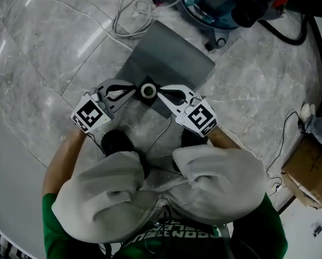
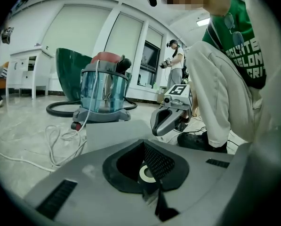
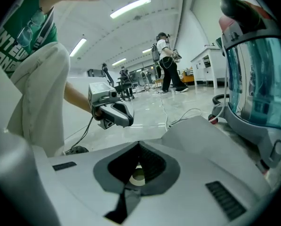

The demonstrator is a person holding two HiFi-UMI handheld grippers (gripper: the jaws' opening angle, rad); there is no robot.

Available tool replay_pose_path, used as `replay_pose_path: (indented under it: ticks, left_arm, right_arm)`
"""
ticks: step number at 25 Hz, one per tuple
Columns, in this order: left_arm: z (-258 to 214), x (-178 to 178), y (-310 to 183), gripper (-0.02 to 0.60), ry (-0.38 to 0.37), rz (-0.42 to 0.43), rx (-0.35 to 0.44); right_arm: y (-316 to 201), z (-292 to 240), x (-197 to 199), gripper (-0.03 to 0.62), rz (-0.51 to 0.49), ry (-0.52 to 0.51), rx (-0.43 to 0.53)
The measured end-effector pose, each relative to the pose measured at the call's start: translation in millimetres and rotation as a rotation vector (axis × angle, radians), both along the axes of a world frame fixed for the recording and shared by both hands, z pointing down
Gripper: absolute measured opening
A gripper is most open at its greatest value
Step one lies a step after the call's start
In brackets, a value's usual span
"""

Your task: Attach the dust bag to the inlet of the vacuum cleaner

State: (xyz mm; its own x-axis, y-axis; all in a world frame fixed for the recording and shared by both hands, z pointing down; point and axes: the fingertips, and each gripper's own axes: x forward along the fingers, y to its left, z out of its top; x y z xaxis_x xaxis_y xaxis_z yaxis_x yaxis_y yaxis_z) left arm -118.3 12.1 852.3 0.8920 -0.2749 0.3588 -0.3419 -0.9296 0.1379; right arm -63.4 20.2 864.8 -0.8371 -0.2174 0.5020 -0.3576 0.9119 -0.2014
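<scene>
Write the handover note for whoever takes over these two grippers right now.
Left hand-held gripper: shut on the collar end of the flat grey dust bag, beside its white ring opening.
Right hand-held gripper: shut on the same collar from the opposite side.
Bag: stretched over the grey marble floor, far end towards the blue translucent canister vacuum cleaner, apart from it.
Done: bag gripped by both.
Left: carry the bag to the vacuum cleaner and fit the ring onto its inlet, which I cannot make out in these views.
</scene>
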Motion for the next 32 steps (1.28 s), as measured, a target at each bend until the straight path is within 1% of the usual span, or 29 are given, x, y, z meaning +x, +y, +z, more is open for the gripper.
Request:
replay_pose_path:
  ticks: [3, 6, 12, 17, 20, 23, 26, 29, 30, 31, 32]
  left_arm:
    - [6, 4, 5, 0.003, 0.007, 0.005, 0.001]
    - [14, 3, 8, 0.005, -0.009, 0.013, 0.006]
    - [35, 8, 12, 0.004, -0.029, 0.064, 0.014]
    - [56, 6, 21, 0.005, -0.062, 0.098, 0.006]
    - [70, 5, 27, 0.005, -0.092, 0.116, -0.002]
    - [89, -1, 36, 0.005, -0.125, 0.126, -0.032]
    - [98, -3, 38, 0.005, -0.143, 0.136, -0.042]
    - [102, -3, 40, 0.005, -0.148, 0.148, -0.046]
    - [104, -3, 41, 0.006, -0.152, 0.152, -0.044]
    - [105, -3, 42, 0.006, -0.159, 0.158, -0.041]
    - [108, -3, 43, 0.006, -0.165, 0.166, -0.040]
  right_arm:
    - [5, 5, 1, 0.008, -0.005, 0.019, 0.003]
    - [10, 14, -4, 0.008, -0.007, 0.025, 0.001]
    - [25, 33, -8, 0.008, -0.012, 0.045, 0.001]
    - [48, 52, -15, 0.008, -0.060, 0.077, 0.002]
    - [56, 63, -18, 0.009, -0.081, 0.107, 0.022]
    - [64, 76, -19, 0.009, -0.102, 0.141, 0.043]
    - [69, 86, -18, 0.011, -0.115, 0.179, 0.059]
    - [73, 91, -20, 0.014, -0.132, 0.210, 0.102]
    - [75, 93, -21, 0.019, -0.143, 0.220, 0.116]
    - [77, 95, -22, 0.042, -0.156, 0.231, 0.127]
    - [79, 98, -22, 0.079, -0.167, 0.243, 0.136]
